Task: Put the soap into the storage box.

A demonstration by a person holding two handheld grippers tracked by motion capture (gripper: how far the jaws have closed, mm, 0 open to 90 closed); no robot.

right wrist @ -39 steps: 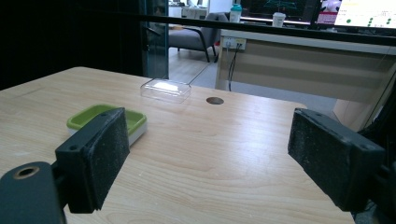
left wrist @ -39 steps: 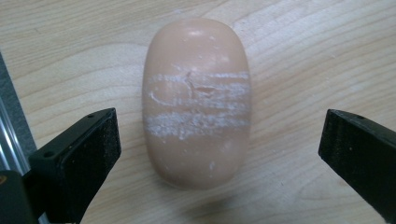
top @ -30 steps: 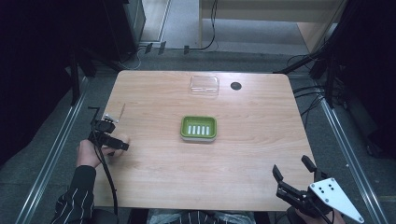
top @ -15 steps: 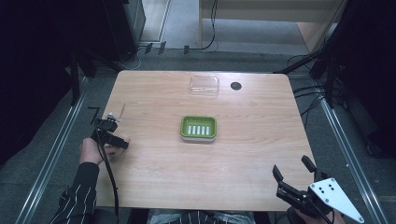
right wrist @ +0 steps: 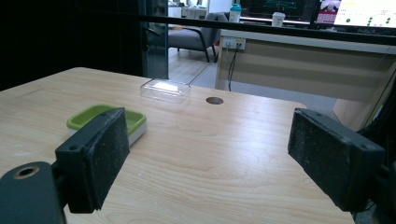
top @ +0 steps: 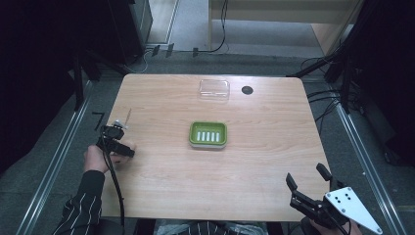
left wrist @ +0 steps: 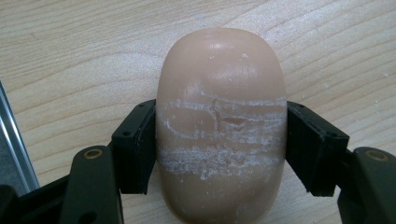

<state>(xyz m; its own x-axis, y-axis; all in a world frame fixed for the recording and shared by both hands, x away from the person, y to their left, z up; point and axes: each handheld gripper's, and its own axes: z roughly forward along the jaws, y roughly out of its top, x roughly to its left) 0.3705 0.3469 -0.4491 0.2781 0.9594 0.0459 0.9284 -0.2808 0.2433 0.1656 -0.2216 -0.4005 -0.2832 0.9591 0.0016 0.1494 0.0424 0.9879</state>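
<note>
So the left claw point(left wrist: 219, 154) has a tan bar of soap point(left wrist: 222, 126) pinched between its two black jaws, pads pressed flat against both long sides of the bar, which has whitish scuff streaks across its middle. In the left gripper view the soap sits right over the wood grain of the table point(top: 161, 186), though I honestly can't tell if it's touching the surface or just above it. From the high view that left claw point(top: 117, 142) is way over at the left edge of the table, well apart from the green soap dish point(top: 208, 134) sitting around the middle. There's also a clear plastic lid point(top: 214, 89) near the far edge, just beside a small dark round hole point(top: 247, 90) in the tabletop. The right claw point(top: 311, 186) hangs off the near right corner with its jaws spread wide and nothing between them; its own view looks across the table at the dish and lid.
</note>
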